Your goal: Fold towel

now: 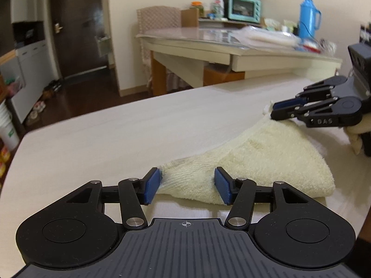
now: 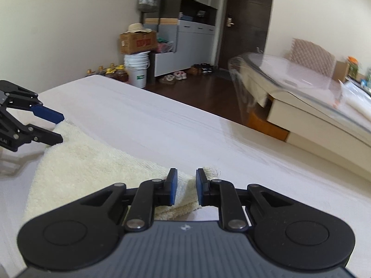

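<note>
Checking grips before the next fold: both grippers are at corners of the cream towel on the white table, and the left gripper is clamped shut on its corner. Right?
Not quite. In the left wrist view the left gripper stands open around the towel corner, pads not pressing. The rest holds.

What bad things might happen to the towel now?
1. The left hand-held gripper stands open around one corner of the towel, so that corner may stay behind.
2. The right hand-held gripper has only a thin bunched corner between its pads, which might slip out and spoil the fold.
</note>
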